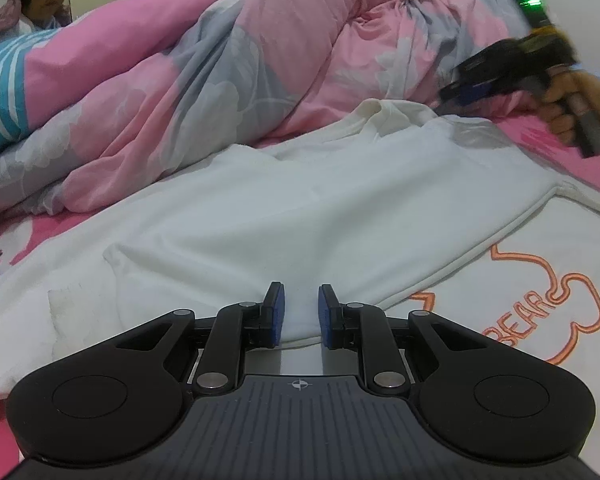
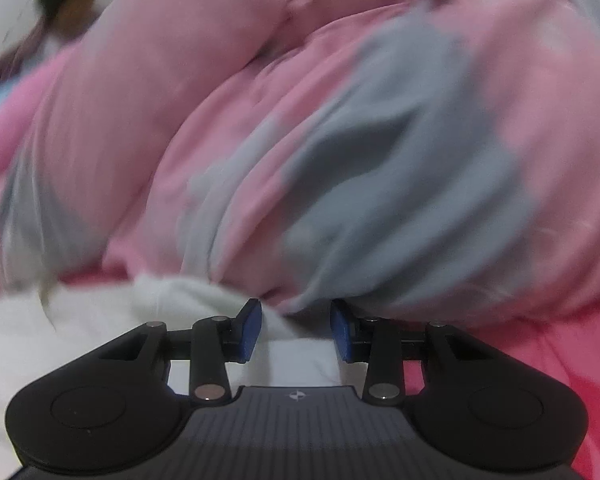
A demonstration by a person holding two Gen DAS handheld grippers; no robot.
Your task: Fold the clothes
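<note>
A bulky pink-and-grey floral quilted duvet (image 1: 204,92) is heaped across the bed from 9 to 1 o'clock. Below it, a white cotton garment with an orange outlined "BEAR" print (image 1: 300,216) lies spread flat on the pink bedsheet (image 1: 572,152). The left hand-held gripper (image 1: 301,314) has its blue pads spread, a white fold between them. The right hand-held gripper (image 2: 296,328), at 3 o'clock, is spread over the garment's far edge.
</note>
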